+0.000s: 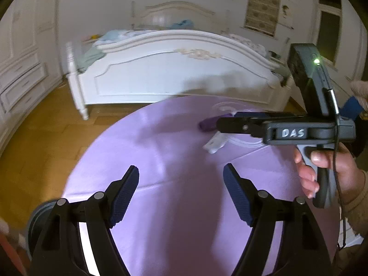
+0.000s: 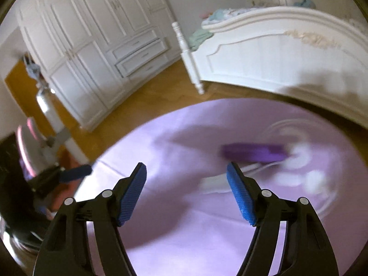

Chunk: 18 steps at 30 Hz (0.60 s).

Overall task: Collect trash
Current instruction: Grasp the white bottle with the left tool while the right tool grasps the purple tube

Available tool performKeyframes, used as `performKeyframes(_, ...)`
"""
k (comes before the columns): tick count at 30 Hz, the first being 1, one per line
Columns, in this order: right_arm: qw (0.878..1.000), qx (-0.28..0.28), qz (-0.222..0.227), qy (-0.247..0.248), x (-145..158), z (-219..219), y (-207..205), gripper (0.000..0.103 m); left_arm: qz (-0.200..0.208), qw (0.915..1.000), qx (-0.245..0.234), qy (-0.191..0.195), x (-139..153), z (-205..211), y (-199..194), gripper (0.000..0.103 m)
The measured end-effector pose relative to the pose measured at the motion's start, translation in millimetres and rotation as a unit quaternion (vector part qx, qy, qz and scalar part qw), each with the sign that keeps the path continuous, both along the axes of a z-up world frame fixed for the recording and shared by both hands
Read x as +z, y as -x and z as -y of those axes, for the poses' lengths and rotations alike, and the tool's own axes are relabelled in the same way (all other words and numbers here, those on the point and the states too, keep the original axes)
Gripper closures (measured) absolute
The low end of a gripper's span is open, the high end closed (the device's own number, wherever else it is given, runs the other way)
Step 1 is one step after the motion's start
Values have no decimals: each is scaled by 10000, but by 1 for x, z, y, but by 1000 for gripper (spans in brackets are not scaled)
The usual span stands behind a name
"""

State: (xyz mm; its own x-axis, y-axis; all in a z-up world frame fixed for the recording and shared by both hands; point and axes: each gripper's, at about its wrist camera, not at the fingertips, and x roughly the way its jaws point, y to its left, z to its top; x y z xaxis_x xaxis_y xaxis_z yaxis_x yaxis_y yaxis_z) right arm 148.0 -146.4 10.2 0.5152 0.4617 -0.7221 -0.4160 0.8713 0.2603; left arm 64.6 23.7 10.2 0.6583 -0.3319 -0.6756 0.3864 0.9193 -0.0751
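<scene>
My left gripper (image 1: 181, 172) hangs open over a round table with a lilac cloth (image 1: 161, 151), nothing between its pads. Beyond it lie a purple object (image 1: 208, 124) and a crumpled white scrap (image 1: 215, 143). My right gripper (image 1: 219, 124) reaches in side-on from the right, held by a hand (image 1: 322, 172), its tip next to the purple object. In the right wrist view, my right gripper (image 2: 186, 172) is open and empty. The purple object (image 2: 253, 153), a white scrap (image 2: 214, 184) and blurred white pieces (image 2: 299, 158) lie ahead of it.
A clear plate (image 1: 226, 107) sits at the table's far side. A white bed (image 1: 174, 73) stands behind the table, and a white wardrobe (image 2: 96, 46) is at the left. A grey round container (image 1: 39, 214) stands on the wooden floor (image 1: 46, 126) by the table's near left edge.
</scene>
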Motion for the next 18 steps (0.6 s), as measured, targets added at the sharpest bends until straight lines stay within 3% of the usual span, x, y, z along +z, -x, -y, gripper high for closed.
performKeyframes(8,9918,571,384,1080,-18,17,-31,34,-146,9983,-433,-371,-20,51,-32,27)
performKeyframes(11,9851,906,361,1418,-27,10,-40,34,-267,9969,-537,-501,-31,62,-42,27)
performKeyframes(14,9770,1167,354,1751,-38,1,-51,41,-339,9957,-601,-622,-40,71,-52,28)
performKeyframes(18,9727,1334,239,1884,-44,-1,-68,44,-412,9944,-672,-698,-47,79,-63,28)
